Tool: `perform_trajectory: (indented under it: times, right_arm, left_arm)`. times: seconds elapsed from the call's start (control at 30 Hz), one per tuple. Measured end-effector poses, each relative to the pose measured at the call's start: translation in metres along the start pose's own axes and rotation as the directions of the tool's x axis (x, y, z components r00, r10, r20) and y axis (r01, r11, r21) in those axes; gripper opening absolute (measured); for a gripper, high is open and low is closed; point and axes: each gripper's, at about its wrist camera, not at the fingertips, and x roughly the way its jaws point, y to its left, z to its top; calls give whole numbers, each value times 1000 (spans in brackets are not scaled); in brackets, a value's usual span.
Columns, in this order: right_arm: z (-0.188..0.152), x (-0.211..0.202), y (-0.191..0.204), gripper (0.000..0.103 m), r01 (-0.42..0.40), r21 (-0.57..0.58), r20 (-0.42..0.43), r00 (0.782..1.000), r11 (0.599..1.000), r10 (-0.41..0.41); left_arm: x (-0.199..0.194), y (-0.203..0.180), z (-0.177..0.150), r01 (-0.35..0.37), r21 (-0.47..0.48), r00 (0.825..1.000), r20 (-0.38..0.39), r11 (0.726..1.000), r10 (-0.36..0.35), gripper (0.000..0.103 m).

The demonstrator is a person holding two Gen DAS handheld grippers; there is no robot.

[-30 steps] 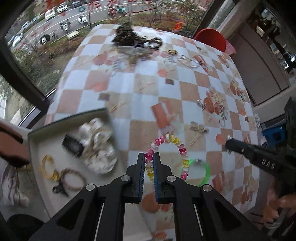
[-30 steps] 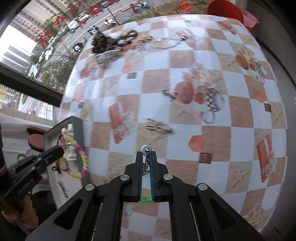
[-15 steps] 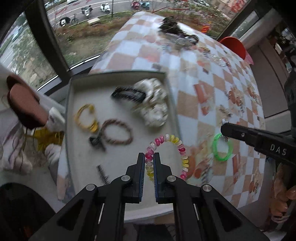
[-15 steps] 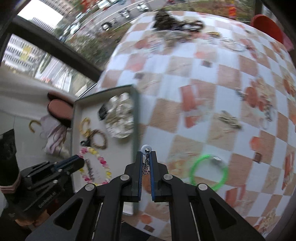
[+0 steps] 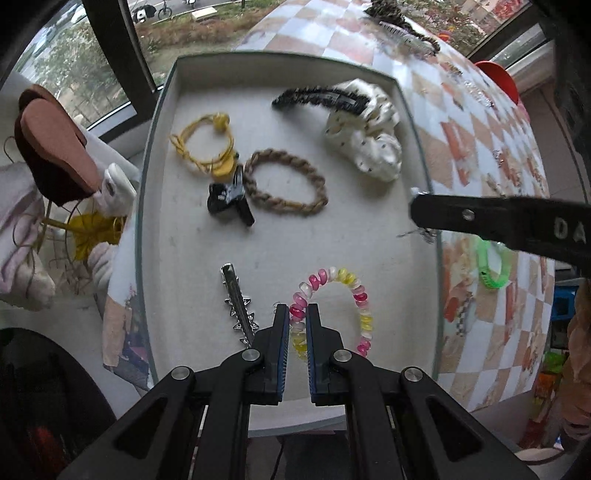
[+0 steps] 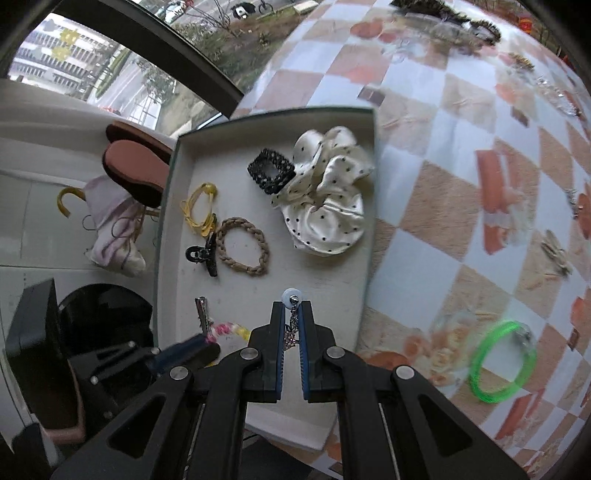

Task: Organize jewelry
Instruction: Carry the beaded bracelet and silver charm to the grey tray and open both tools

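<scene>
My left gripper (image 5: 297,314) is shut on a pink, white and yellow spiral bracelet (image 5: 360,295), which hangs over the near part of the grey tray (image 5: 155,110). The right gripper (image 6: 291,308) is shut on a silver earring (image 6: 291,297) with a pale round bead, above the tray's (image 6: 371,184) near right part. In the left wrist view the right gripper (image 5: 415,212) reaches in from the right over the tray's edge. In the right wrist view the left gripper (image 6: 207,341) shows at lower left with the bracelet (image 6: 231,328).
In the tray lie a white dotted scrunchie (image 5: 365,136), black hair clip (image 5: 321,98), yellow tie (image 5: 205,142), braided tan tie (image 5: 286,182), black claw clip (image 5: 229,199) and silver clip (image 5: 238,304). A green bangle (image 6: 504,365) lies on the checkered tablecloth (image 6: 443,206). More jewelry is piled at the far edge (image 6: 443,14).
Both grippers have swung left from over the tablecloth to over the tray and come lower, each keeping its hold. The green bangle stayed on the cloth.
</scene>
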Motion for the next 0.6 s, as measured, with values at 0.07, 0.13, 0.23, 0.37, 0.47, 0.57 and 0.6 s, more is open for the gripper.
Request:
perform_trajectory:
  times: [0.07,0.13,0.23,0.37,0.47,0.57,0.6]
  right_arm:
    - [3,11,1,7,7,7,-19,1000,1000,-6]
    - [7,21,2,7,18,12,-32,999,1000,-17]
    - [12,32,1,7,30,26,-44,999,999,-29]
    - [19,41,1,7,43,36,-48,998,998,-41]
    - [23,47,1,7,50,42,-59,997,998,-47]
    - [25,50,1,8,48,45,-65,997,998,-45]
    - [25,51,2,8,48,45,-66,997,998,-45]
  left_arm:
    - [5,0,-1,-12,2,1000,-4,1000,12,12]
    - [9,1,-2,-23,4,1000,-9,1000,23,12]
    - [13,4,-3,-40,3,999,-16,999,41,12]
    - [16,4,-4,-63,25,998,-24,998,63,13]
    - [19,0,-5,-89,42,995,-34,995,91,13]
    - [21,0,-5,-114,47,992,-41,992,116,13]
    - [21,1,-4,-122,48,991,-42,991,124,13]
